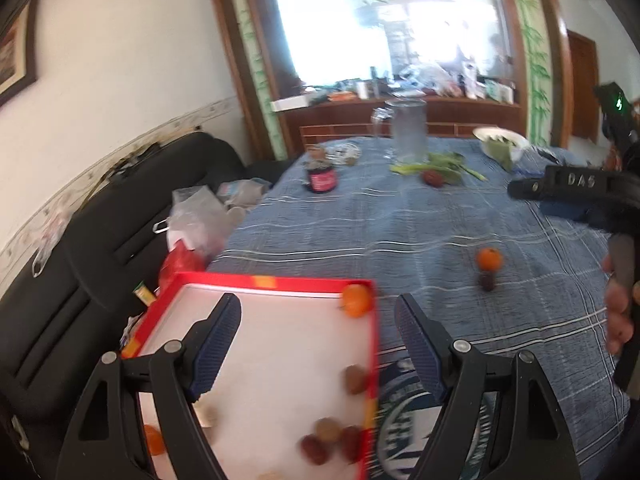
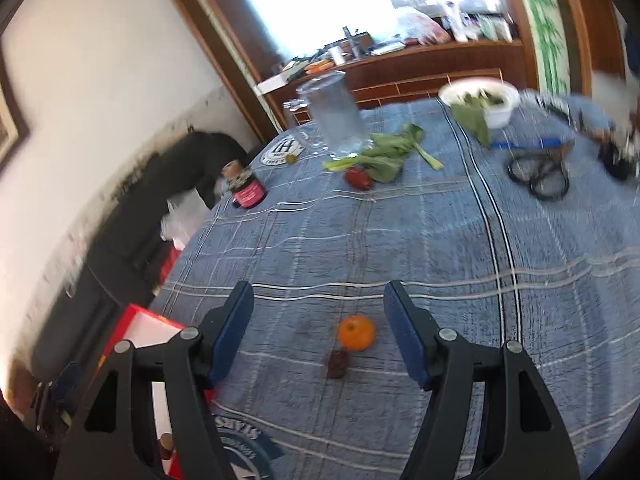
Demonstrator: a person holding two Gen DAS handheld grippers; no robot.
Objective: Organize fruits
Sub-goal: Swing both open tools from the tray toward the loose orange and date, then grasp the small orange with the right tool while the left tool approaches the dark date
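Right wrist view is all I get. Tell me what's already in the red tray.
Observer: In the red tray, one orange fruit sits in the far right corner.
Operator: Report the rest.
Observer: Several brownish-red fruits lie bunched near the tray's right wall.
Operator: Give me the left gripper.
Observer: The left gripper hangs open over the tray, nothing between its fingers.
Operator: Say where my gripper sits from there.
Observer: The right gripper shows at the left view's right edge, above the cloth.

- I read "DAS" in raised letters on the black right gripper (image 1: pixel 576 181).
- Round emblem (image 2: pixel 285 148) on the blue cloth shows "TH"; the remaining print is blurred.
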